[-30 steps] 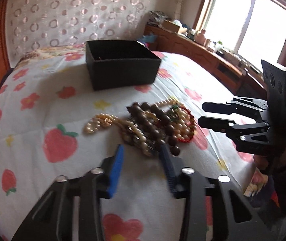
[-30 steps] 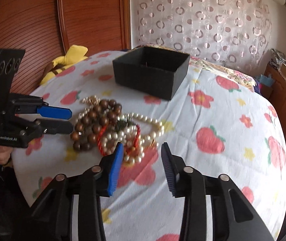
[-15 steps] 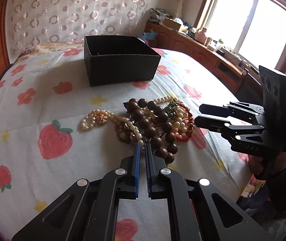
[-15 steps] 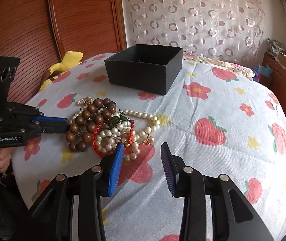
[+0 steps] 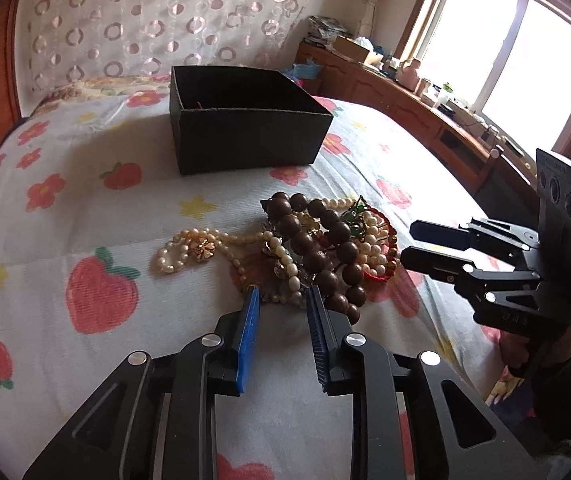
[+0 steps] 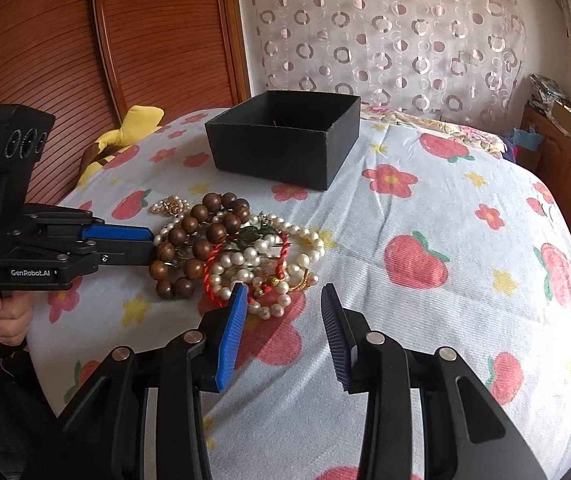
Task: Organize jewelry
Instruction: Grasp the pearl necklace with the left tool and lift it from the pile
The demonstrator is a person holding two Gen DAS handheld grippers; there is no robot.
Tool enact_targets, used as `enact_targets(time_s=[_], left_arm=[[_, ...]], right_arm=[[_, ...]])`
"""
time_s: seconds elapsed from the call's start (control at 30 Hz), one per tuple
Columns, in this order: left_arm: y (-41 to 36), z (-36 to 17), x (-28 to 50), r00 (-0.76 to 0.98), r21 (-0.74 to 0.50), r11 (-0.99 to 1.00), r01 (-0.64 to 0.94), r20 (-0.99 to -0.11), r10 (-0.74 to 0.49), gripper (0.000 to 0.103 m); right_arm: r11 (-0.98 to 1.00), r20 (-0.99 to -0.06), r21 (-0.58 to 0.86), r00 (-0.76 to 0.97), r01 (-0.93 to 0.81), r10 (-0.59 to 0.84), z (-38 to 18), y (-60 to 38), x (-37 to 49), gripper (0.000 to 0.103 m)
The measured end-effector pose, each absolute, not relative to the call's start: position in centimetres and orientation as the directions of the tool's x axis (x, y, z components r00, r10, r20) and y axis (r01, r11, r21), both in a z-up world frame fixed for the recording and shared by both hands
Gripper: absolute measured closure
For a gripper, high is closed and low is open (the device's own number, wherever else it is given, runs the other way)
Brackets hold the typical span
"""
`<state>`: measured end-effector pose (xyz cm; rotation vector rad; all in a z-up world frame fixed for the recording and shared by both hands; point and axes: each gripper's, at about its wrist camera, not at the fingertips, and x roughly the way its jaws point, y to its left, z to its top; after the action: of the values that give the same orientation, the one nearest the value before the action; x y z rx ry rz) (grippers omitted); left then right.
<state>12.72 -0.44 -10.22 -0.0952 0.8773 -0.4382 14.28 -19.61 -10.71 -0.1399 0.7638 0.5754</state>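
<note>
A tangled pile of jewelry lies on the strawberry-print bedspread point(image 5: 65, 208): a brown wooden bead bracelet point(image 5: 317, 240) point(image 6: 205, 236), pearl strands point(image 5: 189, 244) point(image 6: 261, 260) and a red cord bracelet point(image 5: 381, 276) point(image 6: 209, 276). Behind it stands an open black box point(image 5: 245, 136) point(image 6: 285, 144). My left gripper point(image 5: 282, 294) point(image 6: 151, 245) sits at the pile's near edge. Its jaws are opening and its pads press on nothing. My right gripper point(image 6: 283, 290) point(image 5: 408, 241) is open beside the pile's other side, holding nothing.
A yellow plush toy point(image 6: 133, 128) lies by the wooden headboard point(image 6: 125, 40). A wooden cabinet point(image 5: 405, 100) with clutter runs under the window. A person's hand point(image 6: 1, 320) holds the left gripper's handle. The bedspread drops off at its edges on both sides.
My left jaws closed fully half a second ago and have now parted again. The right gripper's jaws kept the same gap. Both hands stayed near the pile.
</note>
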Motion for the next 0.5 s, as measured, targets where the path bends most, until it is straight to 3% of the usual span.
enact_targets(time_s=[0.07, 0.5], left_arm=[[-0.6, -10.3, 12.9, 0.538, -0.294, 0.885, 0.361, -0.709, -0.455, 0.098], [1.0, -7.9, 11.5, 0.608, -0.268, 0.898, 0.349, -0.665, -0.434, 0.099]], right_arm=[[0.838, -0.687, 0.085, 0.577, -0.539, 0.441, -10.7, -19.6, 14.3, 0.062], [0.839, -0.685, 0.085, 0.580, -0.538, 0.441, -10.6, -19.6, 14.2, 0.062]])
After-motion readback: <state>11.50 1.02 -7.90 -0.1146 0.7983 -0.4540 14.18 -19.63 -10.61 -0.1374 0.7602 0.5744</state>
